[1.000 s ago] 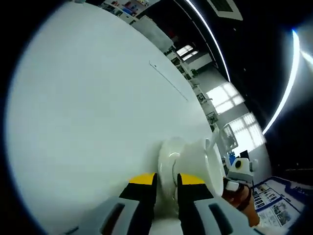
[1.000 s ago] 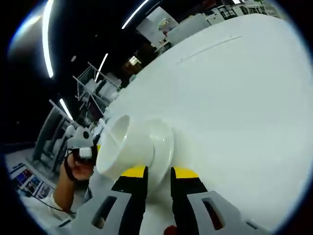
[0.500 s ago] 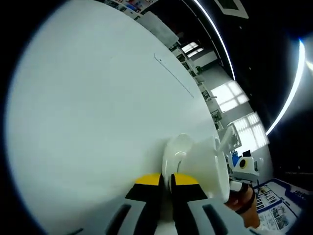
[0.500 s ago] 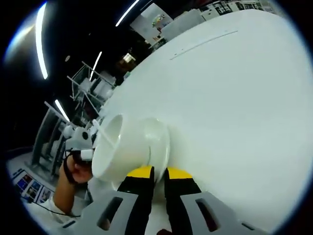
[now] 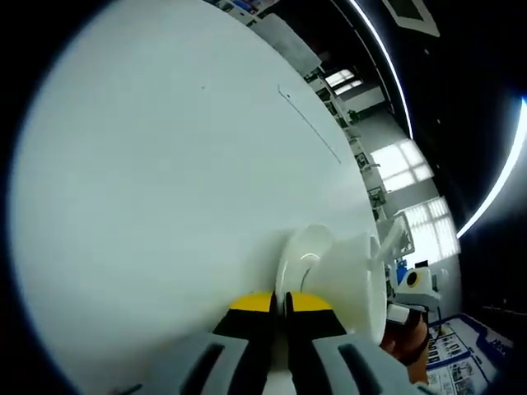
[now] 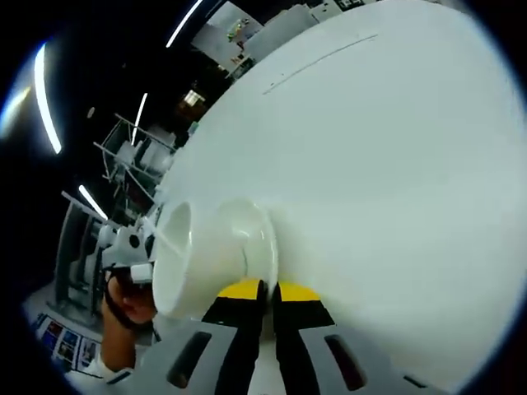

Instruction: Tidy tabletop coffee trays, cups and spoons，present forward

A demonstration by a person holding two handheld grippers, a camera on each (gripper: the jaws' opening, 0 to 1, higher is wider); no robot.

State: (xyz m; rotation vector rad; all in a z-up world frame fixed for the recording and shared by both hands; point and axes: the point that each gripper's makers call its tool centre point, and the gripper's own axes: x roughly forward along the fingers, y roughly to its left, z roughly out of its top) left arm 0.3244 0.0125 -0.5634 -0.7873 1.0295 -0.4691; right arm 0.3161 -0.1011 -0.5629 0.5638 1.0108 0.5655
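Both pairs of jaws have closed: left gripper (image 5: 279,303) and right gripper (image 6: 267,290) now pinch opposite rims of the round white saucer (image 5: 298,262) carrying the white ceramic cup (image 6: 200,257), tilted against the white tabletop (image 5: 173,189).

Lab-like hall: white table (image 5: 165,164), metal racks (image 6: 123,156), ceiling light strips (image 5: 494,189).

both views face close, from opposite sides, one saucer (image 5: 298,263).

Left gripper (image 5: 280,303) jaws pinched nearly together; right gripper (image 6: 265,290) likewise, apparently gripping something thin.
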